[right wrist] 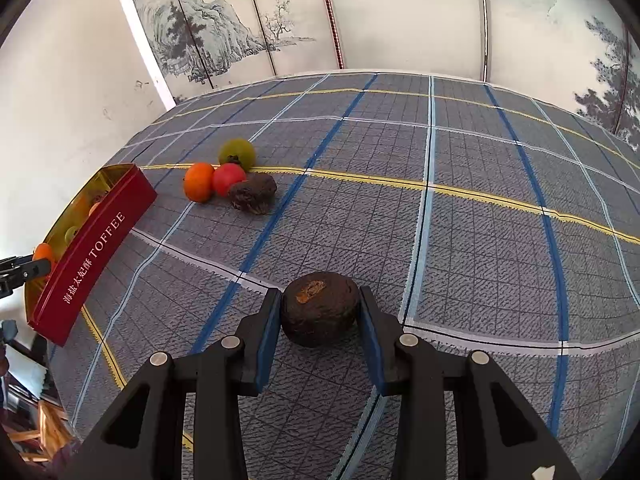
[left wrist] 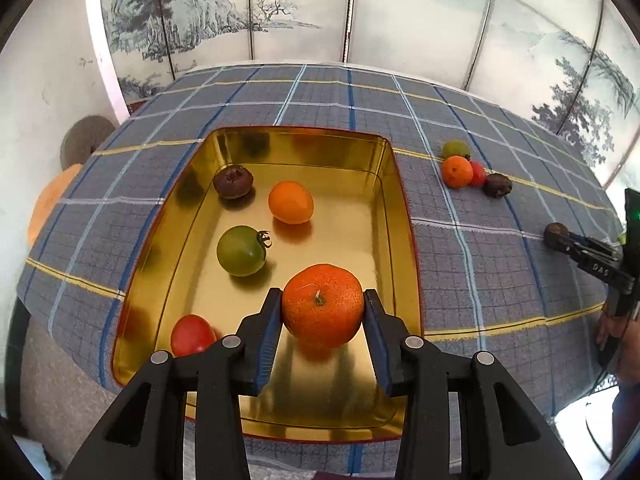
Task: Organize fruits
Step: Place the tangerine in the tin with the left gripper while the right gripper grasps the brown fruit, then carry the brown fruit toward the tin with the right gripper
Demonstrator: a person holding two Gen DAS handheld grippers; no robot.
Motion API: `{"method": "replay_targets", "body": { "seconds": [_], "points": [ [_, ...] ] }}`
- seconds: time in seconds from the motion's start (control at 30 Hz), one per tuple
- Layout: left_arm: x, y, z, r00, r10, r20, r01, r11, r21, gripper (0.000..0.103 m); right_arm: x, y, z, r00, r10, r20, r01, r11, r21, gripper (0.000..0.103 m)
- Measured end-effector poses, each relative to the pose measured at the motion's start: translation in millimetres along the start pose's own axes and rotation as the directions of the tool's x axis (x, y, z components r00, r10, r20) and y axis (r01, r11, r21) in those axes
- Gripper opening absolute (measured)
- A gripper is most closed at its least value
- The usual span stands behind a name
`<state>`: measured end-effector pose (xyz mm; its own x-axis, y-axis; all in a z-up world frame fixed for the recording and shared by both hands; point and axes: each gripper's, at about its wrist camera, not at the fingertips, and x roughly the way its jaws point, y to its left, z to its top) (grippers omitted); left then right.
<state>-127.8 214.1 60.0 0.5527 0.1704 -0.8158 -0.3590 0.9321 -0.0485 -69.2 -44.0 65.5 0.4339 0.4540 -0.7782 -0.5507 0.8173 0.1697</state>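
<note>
- The left hand-held gripper (left wrist: 323, 312) is closed on a mandarin (left wrist: 322, 305), its blue pads pressed to the fruit's two sides, stem end facing the camera.
- The mandarin hangs over the near part of the gold tin (left wrist: 400, 184), just above its floor by the look of the reflection; the drop spot lies straight below, so I judge the next move to be a short lowering and release.
- The right hand-held gripper (right wrist: 319, 312) is clamped on a dark brown wrinkled fruit (right wrist: 319, 307), at or just above the checked cloth (right wrist: 480, 220) on the desk, well apart from the tin, which lies to its left.
- The left hand is the nearer to the tin; the right must carry its fruit across.
- Lying in the tin: four, one dark brown fruit (left wrist: 233, 181), one smooth orange fruit (left wrist: 291, 202), one green tomato (left wrist: 241, 251), one red tomato (left wrist: 193, 335).
- Loose on the cloth: four in a cluster, one green (right wrist: 237, 153), one orange (right wrist: 199, 182), one red (right wrist: 228, 178), one dark brown (right wrist: 253, 193).
</note>
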Motion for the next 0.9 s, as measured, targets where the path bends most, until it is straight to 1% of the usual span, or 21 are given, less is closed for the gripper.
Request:
{"method": "replay_targets", "body": {
  "seconds": [0.23, 0.37, 0.4, 0.43, 0.47, 0.5, 0.53, 0.63, 0.9],
  "points": [
    [1.8, -2.1, 0.2, 1.0, 0.015, 0.006, -0.015, 1.0, 0.018, 0.041, 0.4, 0.0, 0.1, 1.0, -0.002, 0.0, 0.002, 1.0, -0.001, 0.035],
    [0.1, -5.8, -0.1, 0.999, 0.039, 0.015, -0.039, 0.998, 0.042, 0.042, 1.4, 1.2, -0.1, 1.0, -0.013, -0.002, 0.013, 1.0, -0.01, 0.035],
    [-1.4, -6.8, -0.4, 0.999, 0.044, 0.022, -0.045, 0.998, 0.049, 0.045, 1.3, 1.4, -0.6, 1.0, -0.015, -0.002, 0.015, 1.0, -0.011, 0.035],
    [-4.0, -7.7, -0.8, 0.998, 0.049, 0.032, -0.051, 0.997, 0.056, 0.053, 1.4, 1.6, -0.6, 1.0, -0.017, -0.002, 0.017, 1.0, -0.013, 0.035],
    [-6.2, -8.5, -0.8, 0.998, 0.055, 0.042, -0.058, 0.996, 0.061, 0.057, 1.6, 1.7, -0.5, 1.0, -0.019, -0.002, 0.019, 1.0, -0.014, 0.035],
    [-9.7, -9.5, -0.7, 0.996, 0.068, 0.06, -0.072, 0.995, 0.066, 0.065, 1.8, 2.3, -0.4, 1.0, -0.021, -0.003, 0.021, 1.0, -0.015, 0.035],
    [-12.8, -10.0, -0.6, 0.994, 0.077, 0.077, -0.082, 0.994, 0.069, 0.069, 2.2, 3.0, -0.4, 1.0, -0.024, -0.002, 0.024, 1.0, -0.017, 0.035],
    [-18.9, -10.9, -0.7, 0.991, 0.088, 0.1, -0.095, 0.993, 0.072, 0.071, 2.1, 4.4, -0.3, 0.999, -0.033, -0.003, 0.033, 0.999, -0.024, 0.035],
    [-29.5, -14.5, -5.9, 0.988, 0.096, 0.121, -0.106, 0.991, 0.08, 0.071, 2.7, 6.7, -0.4, 0.999, -0.045, -0.004, 0.045, 0.998, -0.033, 0.035]
  ]
}}
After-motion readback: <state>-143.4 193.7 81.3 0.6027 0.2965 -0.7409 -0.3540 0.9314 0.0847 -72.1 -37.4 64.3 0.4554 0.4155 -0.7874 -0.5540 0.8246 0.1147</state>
